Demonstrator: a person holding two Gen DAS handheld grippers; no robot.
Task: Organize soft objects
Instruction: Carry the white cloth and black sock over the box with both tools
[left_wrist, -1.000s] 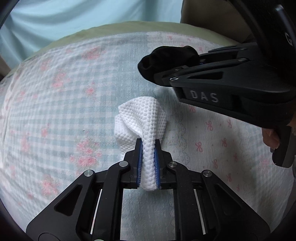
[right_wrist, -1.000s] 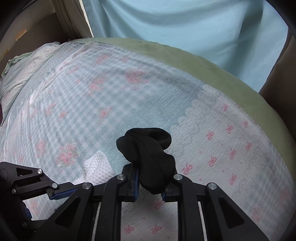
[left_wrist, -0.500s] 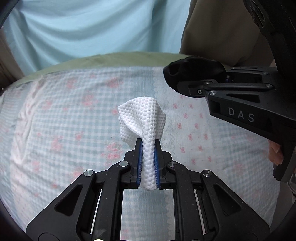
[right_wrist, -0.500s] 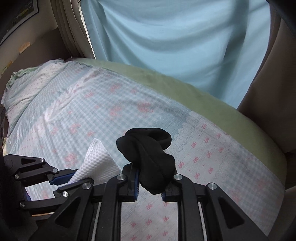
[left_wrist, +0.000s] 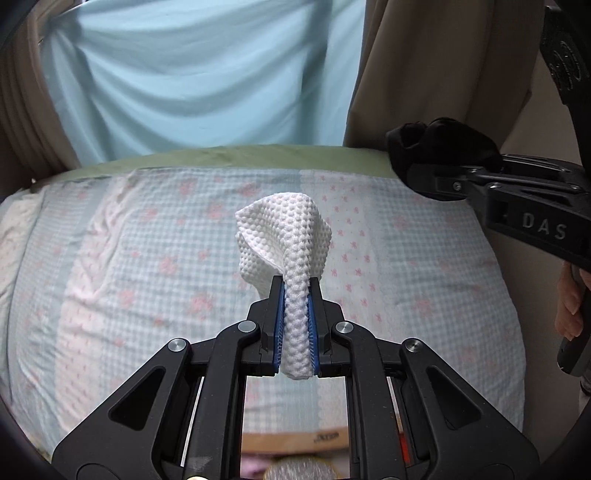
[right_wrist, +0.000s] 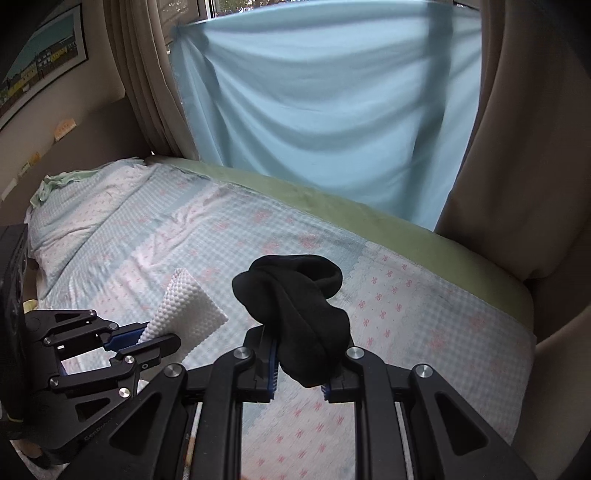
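Observation:
My left gripper (left_wrist: 295, 291) is shut on a white waffle-textured cloth (left_wrist: 284, 232) and holds it in the air above the bed. My right gripper (right_wrist: 299, 343) is shut on a bunched black sock (right_wrist: 295, 291), also held above the bed. In the left wrist view the right gripper (left_wrist: 436, 177) with the black sock (left_wrist: 439, 144) is at the upper right. In the right wrist view the left gripper (right_wrist: 147, 336) with the white cloth (right_wrist: 184, 310) is at the lower left, beside and a little below the sock.
The bed (right_wrist: 147, 236) has a blue-checked sheet with pink flowers and a green edge (left_wrist: 221, 155) at the far side. A light blue curtain (right_wrist: 332, 110) and beige drapes (right_wrist: 535, 147) hang behind it. A cardboard box edge (left_wrist: 295, 443) shows below the left gripper.
Both grippers have risen and pulled back from the bed with their cloths still gripped. The bed looks farther away and more of the curtain shows.

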